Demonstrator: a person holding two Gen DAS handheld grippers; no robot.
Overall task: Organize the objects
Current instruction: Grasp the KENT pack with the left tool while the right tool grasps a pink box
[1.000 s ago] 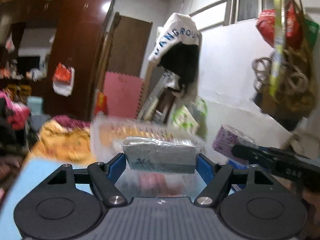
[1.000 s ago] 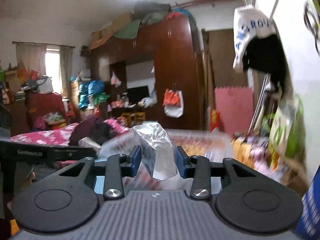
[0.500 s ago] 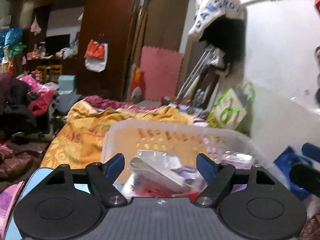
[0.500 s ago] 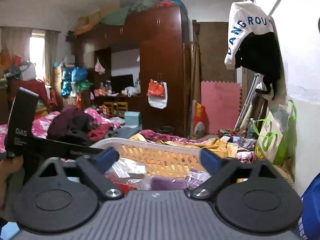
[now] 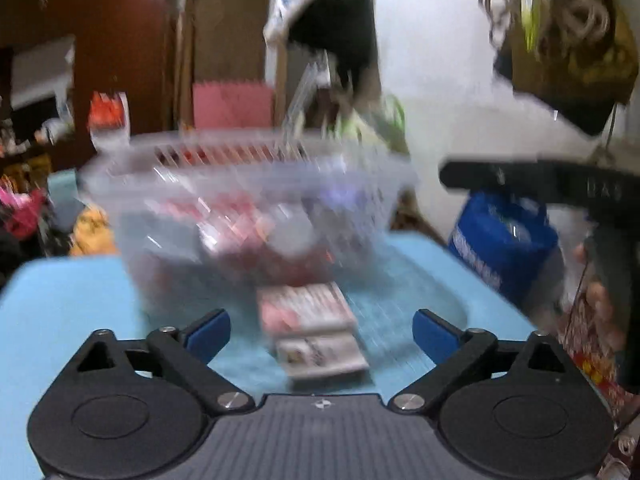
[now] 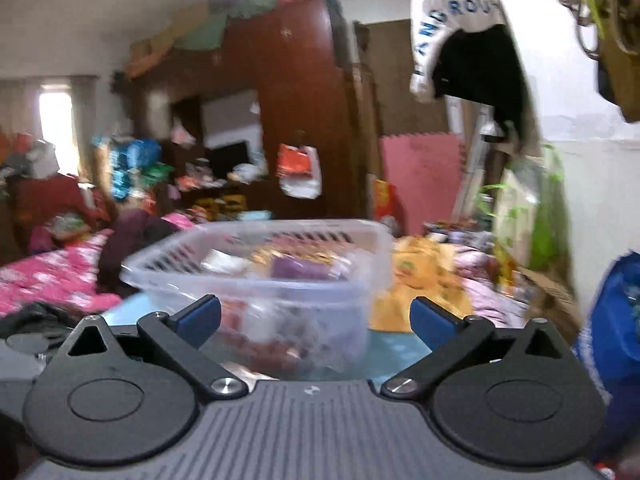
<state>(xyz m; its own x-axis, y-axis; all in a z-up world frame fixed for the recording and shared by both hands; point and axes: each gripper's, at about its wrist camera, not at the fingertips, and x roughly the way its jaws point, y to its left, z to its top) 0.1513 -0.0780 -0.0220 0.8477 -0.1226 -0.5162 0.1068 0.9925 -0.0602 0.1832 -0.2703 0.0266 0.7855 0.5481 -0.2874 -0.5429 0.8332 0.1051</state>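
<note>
— What's on the light blue table [image 5: 60, 304] right now?

— Mostly the clear plastic basket [image 5: 248, 184], slotted sides, full of packets. The top ones look red and purple, but it's all smeared with motion blur. It sits past both pairs of fingers, touching neither.

— And nearer than the basket?

— Two flat packets on the tabletop, just in front of it. The pink and red packet [image 5: 306, 308] is the farther one; the smaller white packet [image 5: 324, 356] lies right against its near edge.

— Where are they relative to the fingers?

— Both lie in the gap between the blue pads of the left gripper [image 5: 321, 334]. Its jaws are opening, with the pads well clear of the packets on either side. Nothing gripped.

— The other one?

— The right gripper [image 6: 315, 318] is opening too, jaws spread wide and holding nothing. Only the basket's near wall shows beyond them.
</note>
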